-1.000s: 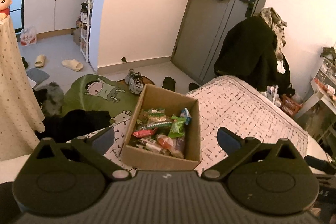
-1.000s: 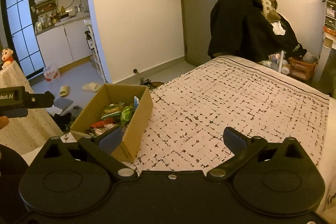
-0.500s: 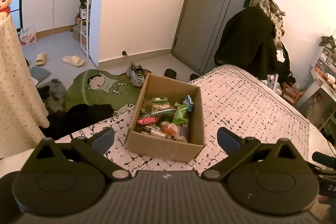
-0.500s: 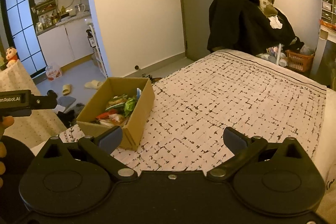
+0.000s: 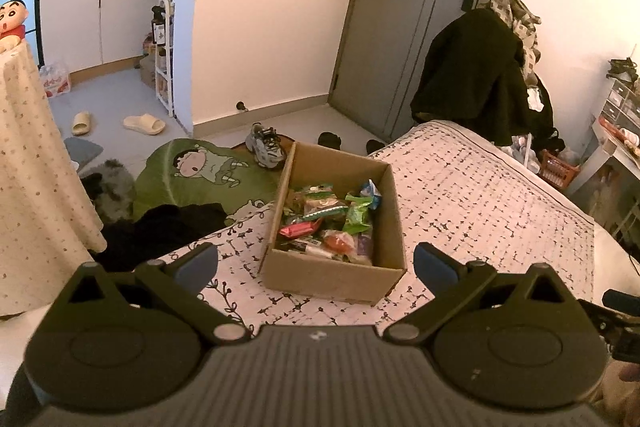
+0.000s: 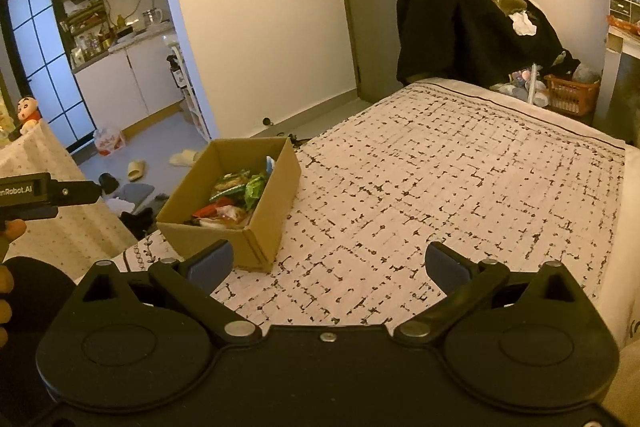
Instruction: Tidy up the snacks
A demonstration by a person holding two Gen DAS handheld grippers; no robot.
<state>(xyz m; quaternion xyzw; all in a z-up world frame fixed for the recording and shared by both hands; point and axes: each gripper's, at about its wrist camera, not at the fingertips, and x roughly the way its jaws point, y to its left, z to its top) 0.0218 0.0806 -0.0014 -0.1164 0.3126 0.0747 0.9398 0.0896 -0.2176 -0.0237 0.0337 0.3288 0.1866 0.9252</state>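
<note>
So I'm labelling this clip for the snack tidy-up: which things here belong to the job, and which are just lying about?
Part of the job:
- cardboard box on the bed
- snack packets inside it
- left claw, open
- right claw, open

Just lying about:
- sneaker
- slippers
- green cartoon rug
- black coat
- orange basket
</note>
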